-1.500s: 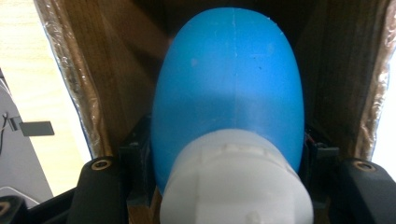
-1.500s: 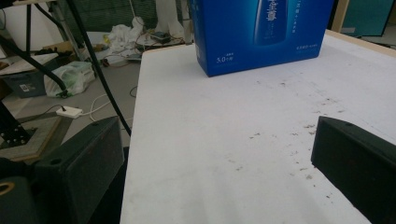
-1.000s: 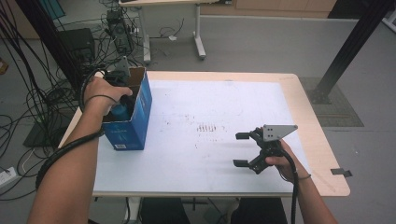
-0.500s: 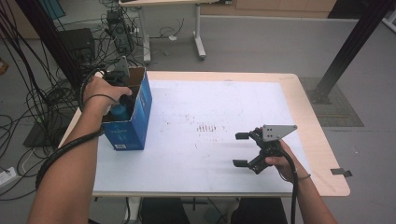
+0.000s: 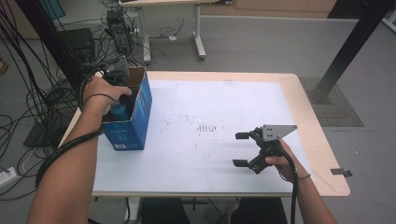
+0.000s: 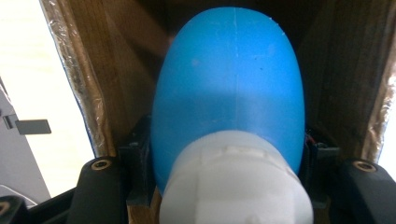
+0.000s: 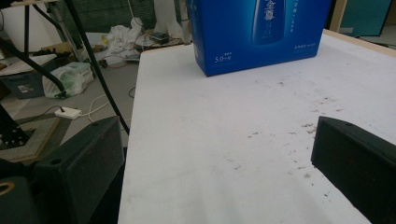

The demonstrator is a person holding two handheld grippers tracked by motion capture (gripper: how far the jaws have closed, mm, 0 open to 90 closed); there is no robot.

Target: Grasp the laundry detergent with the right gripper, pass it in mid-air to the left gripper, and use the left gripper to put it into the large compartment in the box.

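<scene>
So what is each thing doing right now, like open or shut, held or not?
Blue box: upright on the table, top flaps open.
Blue bottle: inside the box, white cap on, gripped.
Left tongs: down in the box, shut on the bottle.
Right tongs: open, holding nothing, over the white mat.
White mat: lying flat, speckled with brown marks.

White counter [image 5: 224,107], wood-edged, faint brown specks mid-surface. Grey floor behind: tangled cables [image 5: 28,98], second desk's leg [image 5: 200,32]. Black post [image 5: 348,46] at far right.
</scene>
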